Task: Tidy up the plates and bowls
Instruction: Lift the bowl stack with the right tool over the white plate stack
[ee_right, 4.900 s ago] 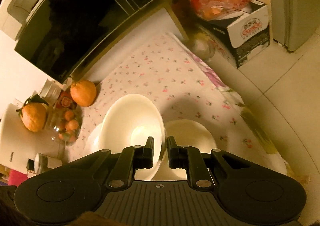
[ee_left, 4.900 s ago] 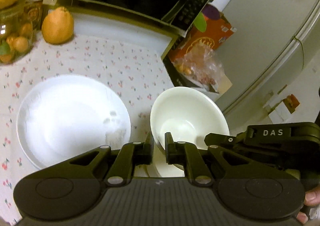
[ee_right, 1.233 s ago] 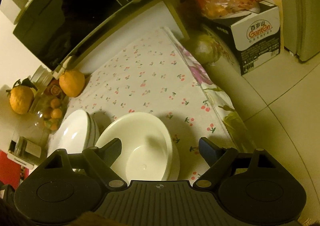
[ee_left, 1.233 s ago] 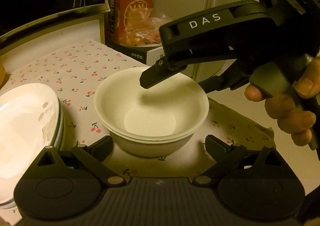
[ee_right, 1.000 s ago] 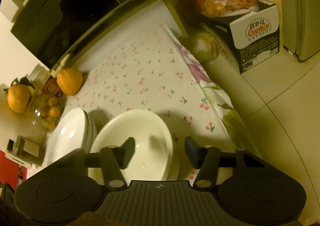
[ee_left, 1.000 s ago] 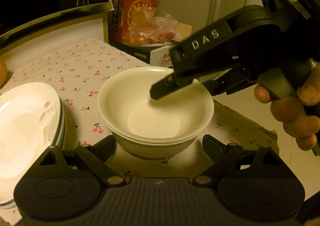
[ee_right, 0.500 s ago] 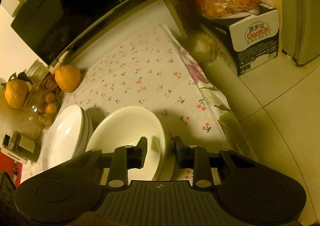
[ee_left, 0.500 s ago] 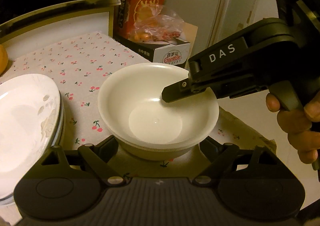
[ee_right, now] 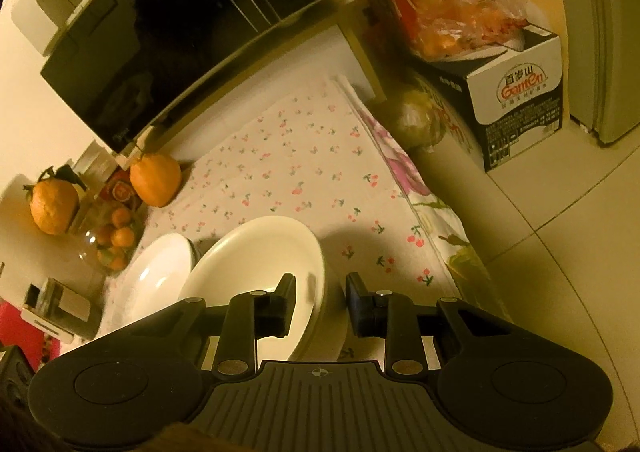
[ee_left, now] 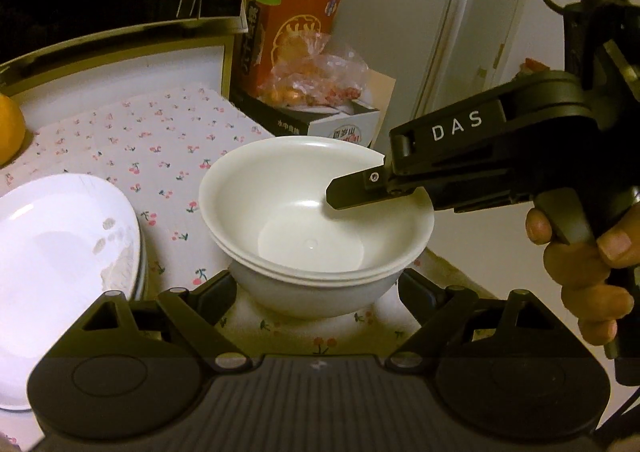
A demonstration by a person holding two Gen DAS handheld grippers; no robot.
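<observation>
Two white bowls (ee_left: 280,188) sit nested on the cherry-print cloth (ee_left: 168,140), also seen in the right wrist view as the bowl stack (ee_right: 248,252). My right gripper (ee_right: 320,292) is shut on the stack's right rim, one finger (ee_left: 352,192) inside the top bowl and the other outside. A person's hand (ee_left: 580,272) holds it. My left gripper (ee_left: 316,288) is open wide, its fingertips at either side of the lower bowl's base, not clearly touching. A stack of white plates (ee_left: 60,252) lies just left of the bowls, seen too as the plates (ee_right: 160,272).
A microwave (ee_right: 160,32) stands on a shelf behind the cloth. Oranges (ee_right: 155,180) and a jar of small fruit (ee_right: 112,236) are at the back left. A carton (ee_right: 516,100) with a bagged food tray and a red box (ee_left: 296,20) sit off the table's right edge, by a fridge (ee_left: 460,32).
The bowl my right gripper carried now sits nested in the other. Its jaws opened wide, then narrowed onto the stack's rim. My left gripper went from shut to wide open around the bowls.
</observation>
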